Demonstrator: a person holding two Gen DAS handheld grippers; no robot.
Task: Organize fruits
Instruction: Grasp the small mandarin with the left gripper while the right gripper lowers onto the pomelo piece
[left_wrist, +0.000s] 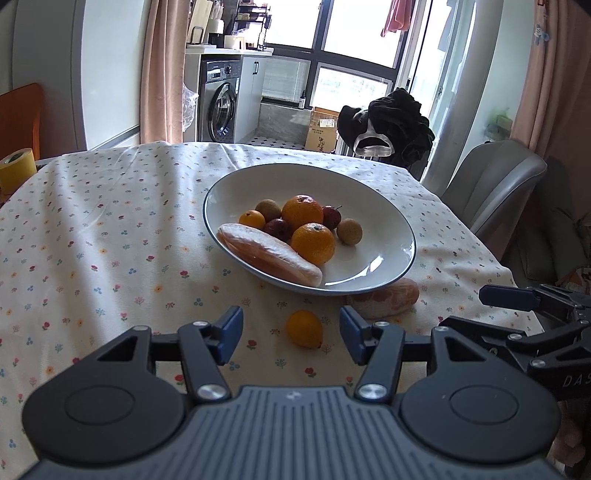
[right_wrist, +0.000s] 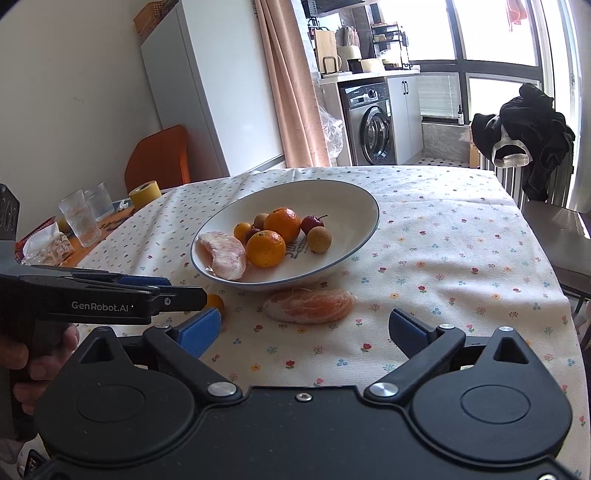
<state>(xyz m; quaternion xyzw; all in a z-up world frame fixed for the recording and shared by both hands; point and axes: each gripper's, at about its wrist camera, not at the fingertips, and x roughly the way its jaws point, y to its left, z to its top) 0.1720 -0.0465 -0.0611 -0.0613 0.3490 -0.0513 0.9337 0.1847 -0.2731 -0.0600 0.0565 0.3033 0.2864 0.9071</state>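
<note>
Left gripper (left_wrist: 291, 335) spread wide, framing small orange fruit (left_wrist: 305, 328) on tablecloth (left_wrist: 110, 236), probably lining up grasp. Right gripper (right_wrist: 304, 329) also wide, facing pomelo segment (right_wrist: 309, 305) beside plate (right_wrist: 364, 206).

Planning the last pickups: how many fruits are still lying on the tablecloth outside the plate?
2. A small orange fruit lies near the left hand-held gripper, and a peeled citrus segment lies just before the plate. Others may hide behind the plate.
</note>
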